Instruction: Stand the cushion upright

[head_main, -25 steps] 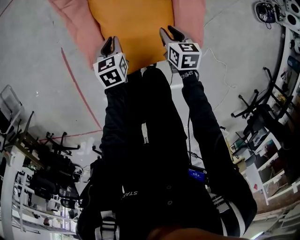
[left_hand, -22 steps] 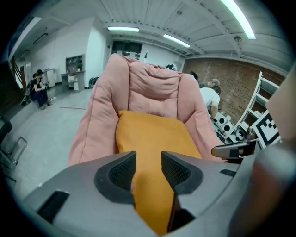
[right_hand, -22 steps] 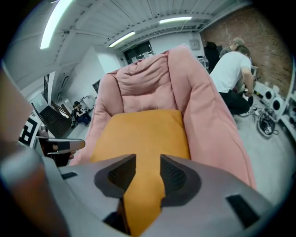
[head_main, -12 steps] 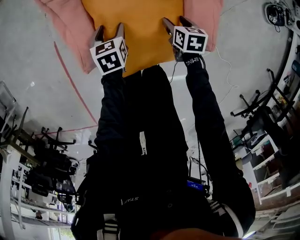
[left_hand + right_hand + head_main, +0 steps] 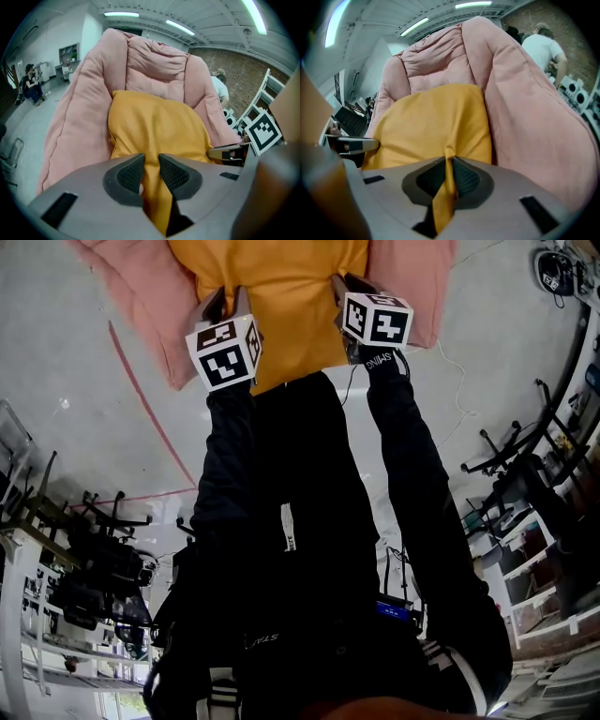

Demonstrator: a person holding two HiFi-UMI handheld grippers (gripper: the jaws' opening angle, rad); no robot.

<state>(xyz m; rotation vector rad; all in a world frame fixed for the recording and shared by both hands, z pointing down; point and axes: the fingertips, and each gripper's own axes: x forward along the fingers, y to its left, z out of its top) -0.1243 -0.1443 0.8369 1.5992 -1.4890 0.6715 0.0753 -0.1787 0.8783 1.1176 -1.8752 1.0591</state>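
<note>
An orange cushion [image 5: 272,296] lies flat on a big pink padded floor seat [image 5: 141,296]. My left gripper [image 5: 222,300] is at the cushion's near left edge and my right gripper [image 5: 351,285] at its near right edge. In the left gripper view the jaws [image 5: 151,165] have just been closing and now pinch a fold of the orange cushion [image 5: 154,126]. The right gripper view shows the jaws [image 5: 449,174] also just closed, gripping a thin ridge of the cushion [image 5: 431,122]. The pink seat [image 5: 525,103] rises behind the cushion.
The seat rests on a grey floor with a red line [image 5: 150,409] at the left and a white cable [image 5: 450,381] at the right. Chair bases [image 5: 497,460] and shelving ring the floor. People [image 5: 30,84] are in the background.
Both grippers came down onto the cushion's near edge. Their jaws stood spread wide half a second ago and have now closed on folds of the orange fabric.
</note>
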